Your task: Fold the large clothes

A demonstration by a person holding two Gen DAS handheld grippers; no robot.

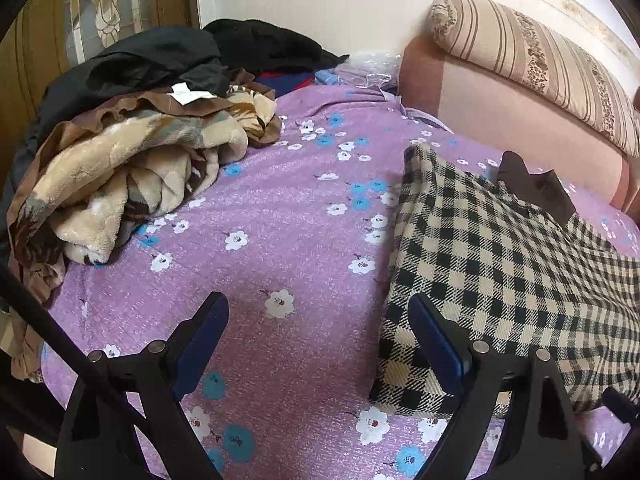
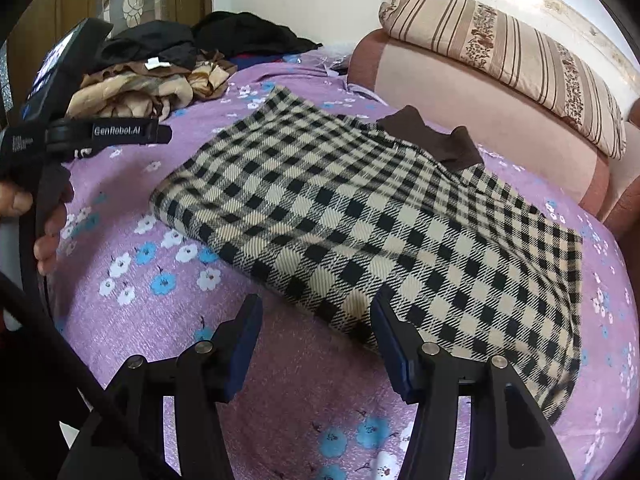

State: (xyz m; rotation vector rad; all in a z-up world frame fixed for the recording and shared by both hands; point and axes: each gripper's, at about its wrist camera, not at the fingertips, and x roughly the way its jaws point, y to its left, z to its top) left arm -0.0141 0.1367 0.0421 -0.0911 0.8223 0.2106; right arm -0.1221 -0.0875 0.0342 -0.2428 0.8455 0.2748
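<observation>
A black-and-cream checked garment (image 2: pixel 360 224) with a brown collar (image 2: pixel 436 140) lies folded flat on the purple flowered bedsheet (image 2: pixel 132 320). It also shows in the left wrist view (image 1: pixel 500 272), at the right. My left gripper (image 1: pixel 318 320) is open and empty above the sheet, just left of the garment's left edge. My right gripper (image 2: pixel 316 320) is open and empty, its right finger over the garment's near edge. The left gripper's body (image 2: pixel 80 132) shows at the left of the right wrist view, held by a hand.
A heap of a beige-brown fleece blanket (image 1: pixel 132 176) and dark clothes (image 1: pixel 160 60) lies at the far left of the bed. A pink headboard (image 1: pixel 500 116) with a striped bolster pillow (image 1: pixel 540 56) stands at the right. A wooden door (image 1: pixel 48 40) is behind the heap.
</observation>
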